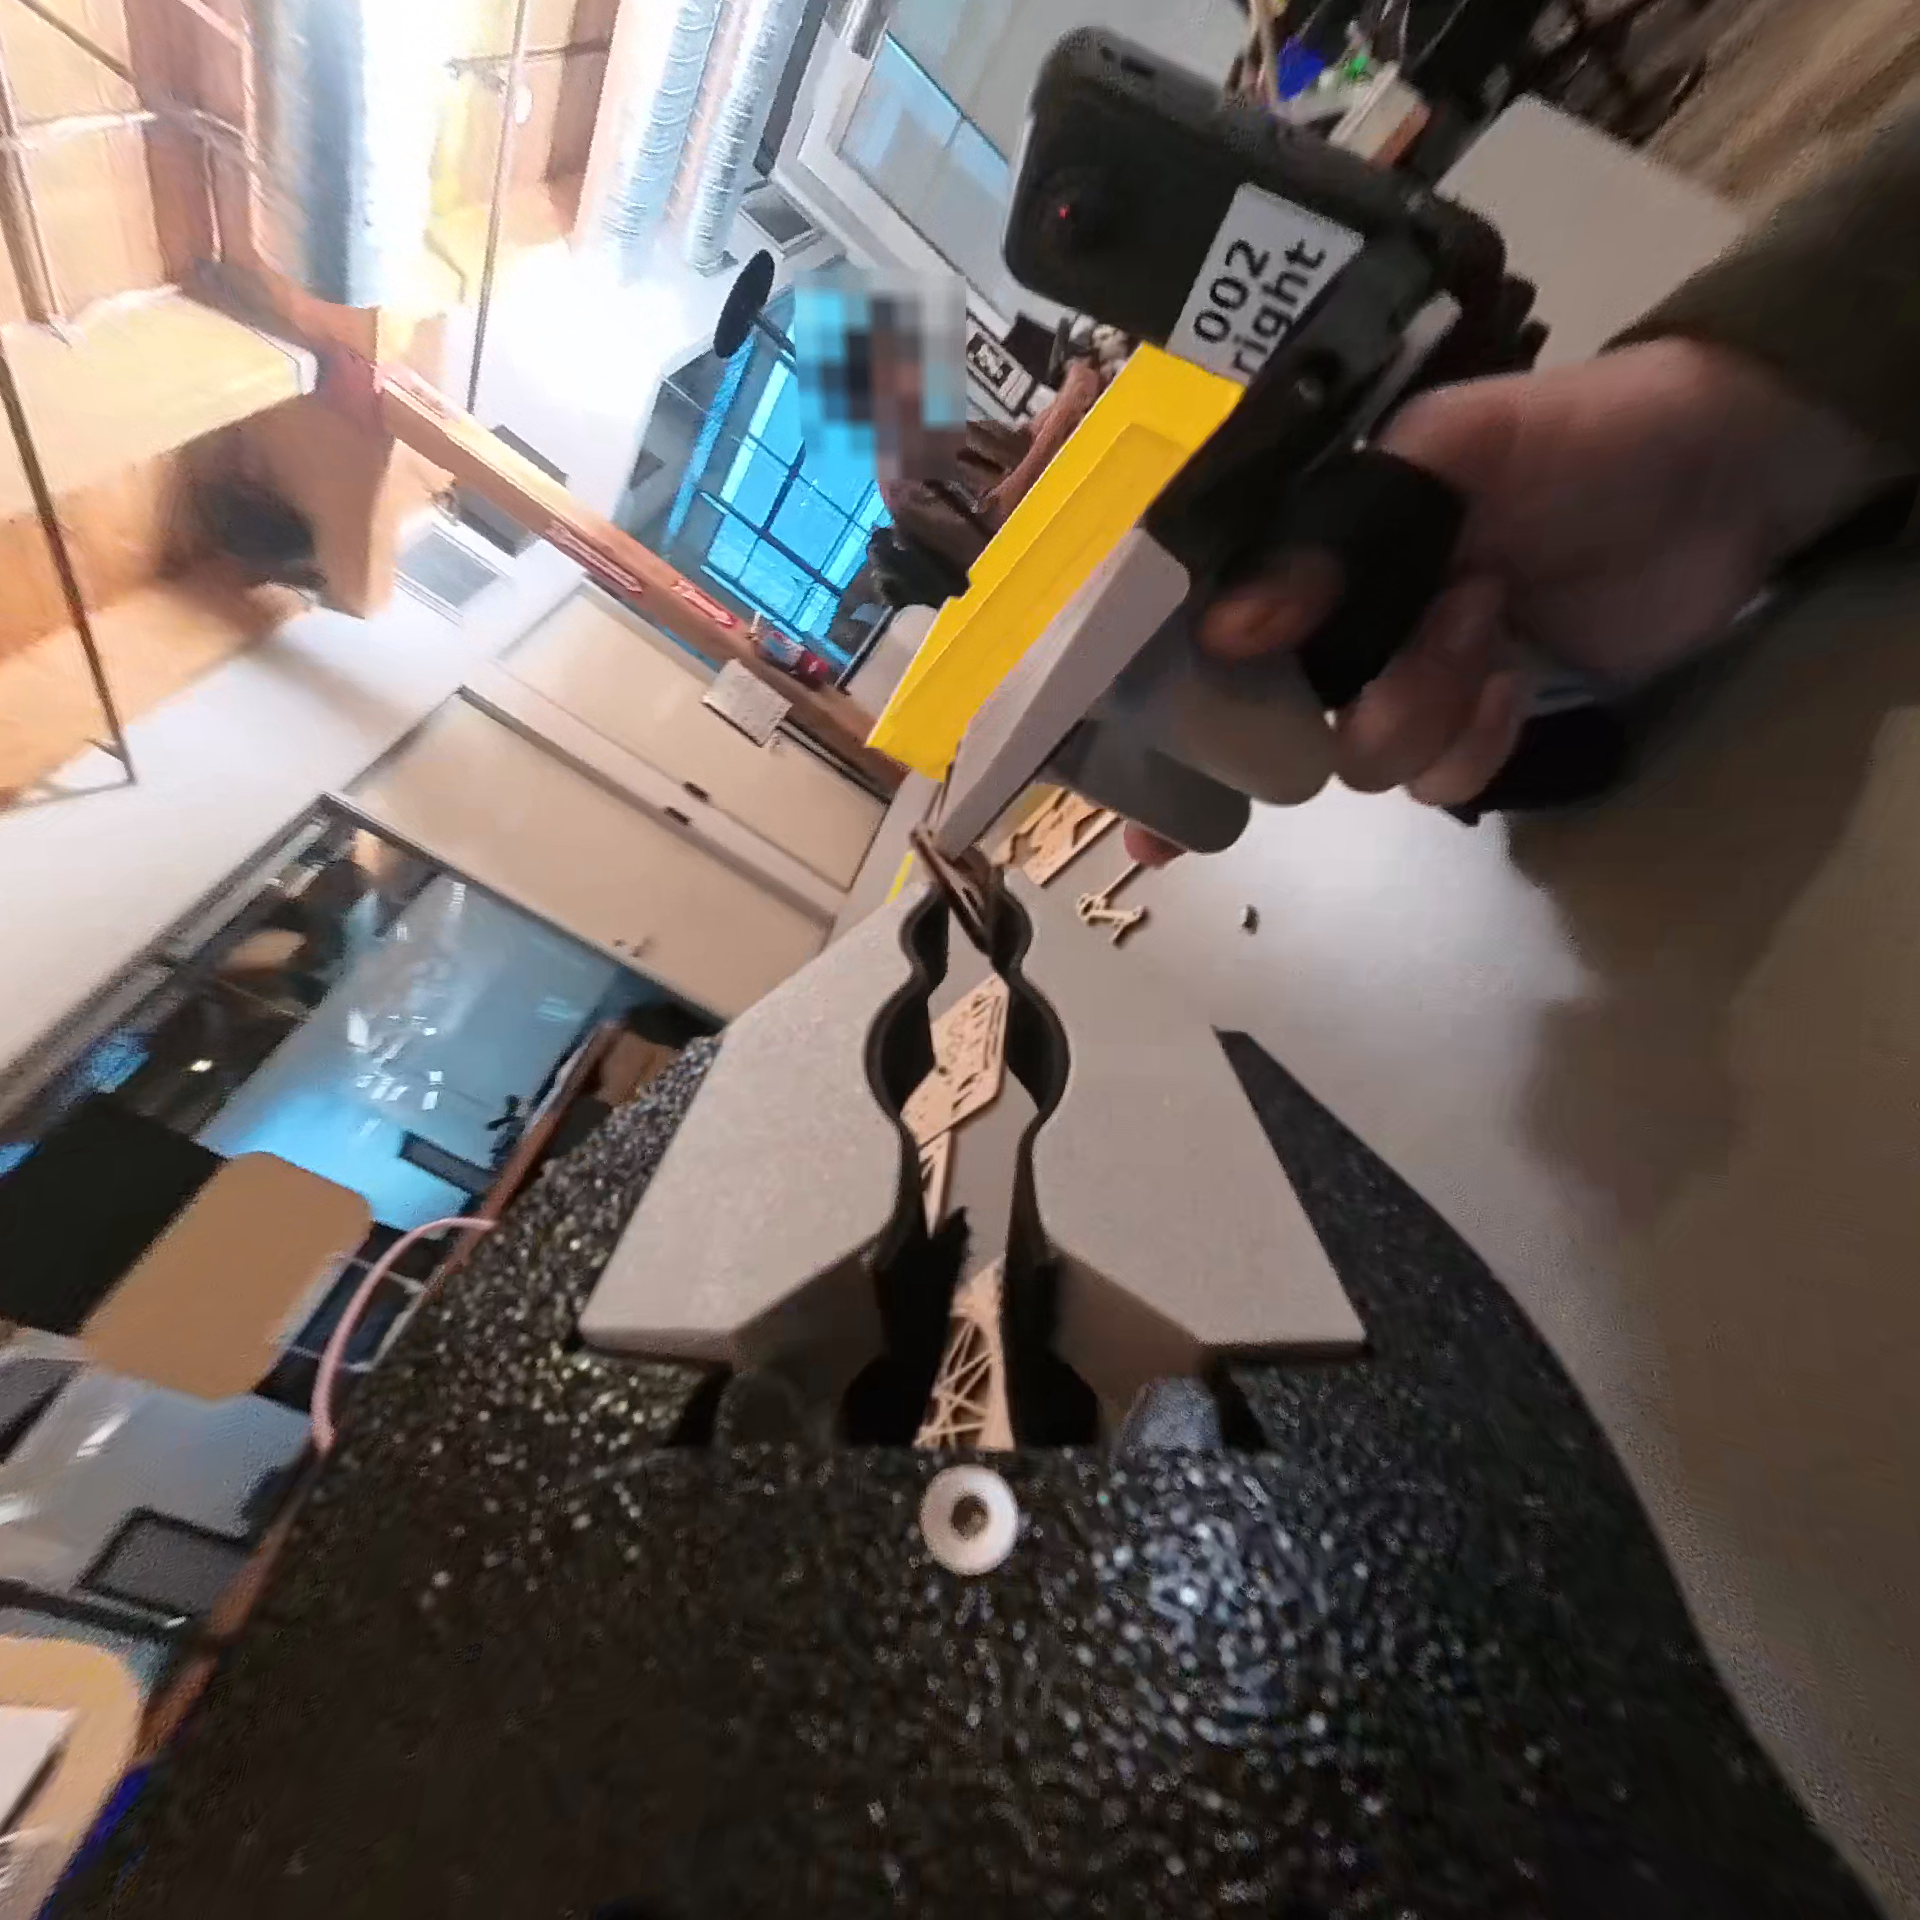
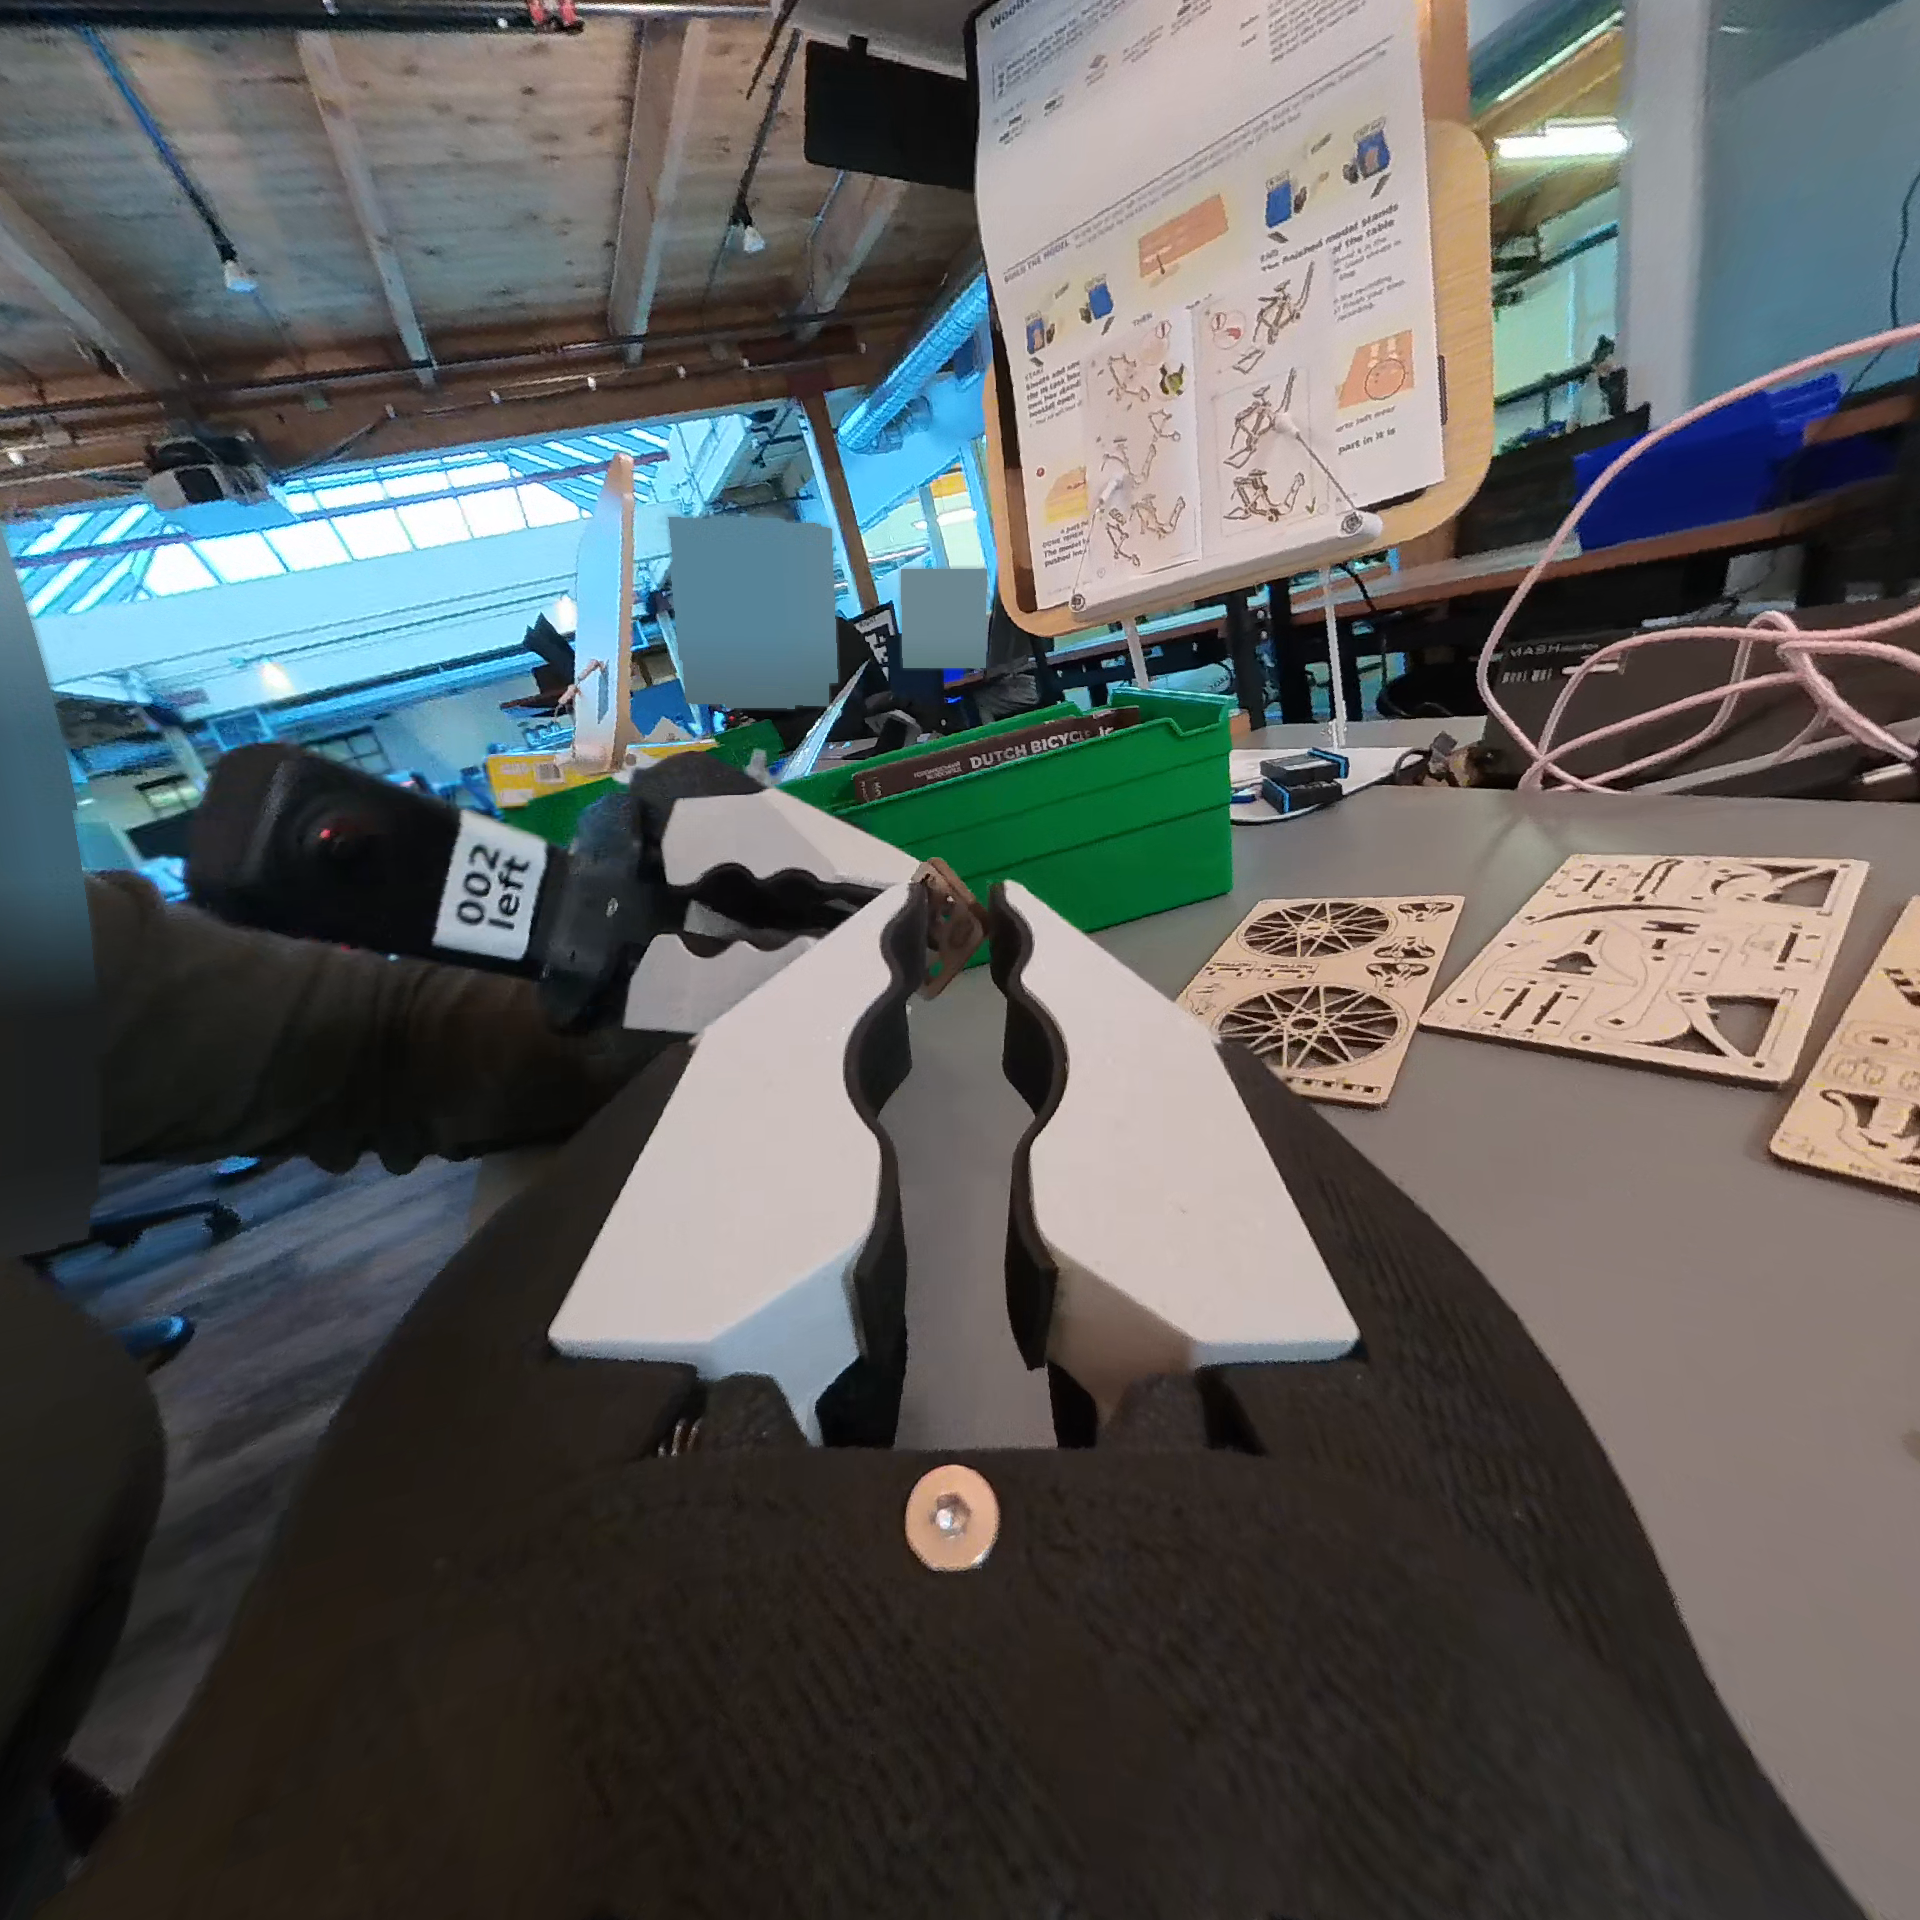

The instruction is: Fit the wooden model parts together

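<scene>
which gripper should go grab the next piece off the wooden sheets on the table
Probably the right gripper: the wooden sheets lie on its side. But both it and the left gripper are shut on the small wooden part.

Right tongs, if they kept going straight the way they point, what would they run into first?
Probably the left tongs, which meet the right tongs tip to tip around a small wooden piece. Beyond that sits the green bin, though depth is uncertain.

Two handheld grippers, left (image 2: pixel 914 883) and right (image 2: pixel 956 920), meet over a grey table (image 2: pixel 1558 1247) bearing three laser-cut wooden sheets (image 2: pixel 1320 997), one green bin (image 2: pixel 1039 831) and one instruction sheet (image 2: pixel 1216 312) on a stand.
</scene>
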A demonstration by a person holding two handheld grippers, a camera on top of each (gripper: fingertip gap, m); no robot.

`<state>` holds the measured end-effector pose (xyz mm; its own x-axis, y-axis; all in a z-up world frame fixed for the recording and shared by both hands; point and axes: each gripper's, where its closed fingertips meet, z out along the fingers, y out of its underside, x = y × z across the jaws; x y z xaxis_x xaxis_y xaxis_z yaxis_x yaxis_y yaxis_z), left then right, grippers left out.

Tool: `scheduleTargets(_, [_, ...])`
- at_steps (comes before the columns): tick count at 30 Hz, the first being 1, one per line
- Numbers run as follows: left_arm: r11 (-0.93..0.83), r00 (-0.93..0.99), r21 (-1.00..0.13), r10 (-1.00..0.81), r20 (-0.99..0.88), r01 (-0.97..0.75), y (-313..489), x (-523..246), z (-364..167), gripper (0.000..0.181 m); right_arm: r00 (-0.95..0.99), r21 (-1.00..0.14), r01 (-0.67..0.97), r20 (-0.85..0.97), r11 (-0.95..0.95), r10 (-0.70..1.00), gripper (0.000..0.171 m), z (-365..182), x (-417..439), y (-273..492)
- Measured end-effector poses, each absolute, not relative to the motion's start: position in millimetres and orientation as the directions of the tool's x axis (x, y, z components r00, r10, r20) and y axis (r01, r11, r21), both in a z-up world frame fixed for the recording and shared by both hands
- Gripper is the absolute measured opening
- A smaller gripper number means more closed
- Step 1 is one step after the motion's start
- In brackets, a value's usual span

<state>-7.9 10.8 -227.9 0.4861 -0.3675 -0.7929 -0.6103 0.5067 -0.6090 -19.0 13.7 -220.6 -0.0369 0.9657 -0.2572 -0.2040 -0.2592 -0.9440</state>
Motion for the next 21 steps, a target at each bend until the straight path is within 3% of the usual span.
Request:
scheduleTargets(3, [0.500,0.487,-0.588,-0.330,-0.808,-0.636,13.4,-9.5,-228.8,0.005,-0.036,-0.941,-0.208,-0.266,-0.267,0.963,0.010,-221.1,-19.5,15.3])
scheduleTargets(7, [0.398,0.616,-0.829,-0.555,-0.559,-0.393,13.4,-11.0,-225.2,0.002,-0.055,-0.943,-0.220,-0.242,-0.248,0.969,0.011,-217.5,-20.0,13.2])
scheduleTargets(9, [0.361,0.628,-0.885,-0.624,-0.464,-0.295,12.9,-11.1,-224.2,0.001,-0.048,-0.947,-0.224,-0.227,-0.232,0.973,0.010,-216.3,-20.5,12.8])
scheduleTargets(15, [0.310,0.626,-0.937,-0.702,-0.338,-0.158,9.4,-8.9,-221.5,0.000,-0.057,-0.948,-0.233,-0.208,-0.216,0.976,0.009,-213.7,-18.6,10.2])
scheduleTargets(21, [0.330,0.628,-0.931,-0.694,-0.352,-0.156,8.2,-7.7,-221.2,0.000,-0.046,-0.957,-0.225,-0.177,-0.183,0.983,0.009,-214.2,-18.0,9.1])
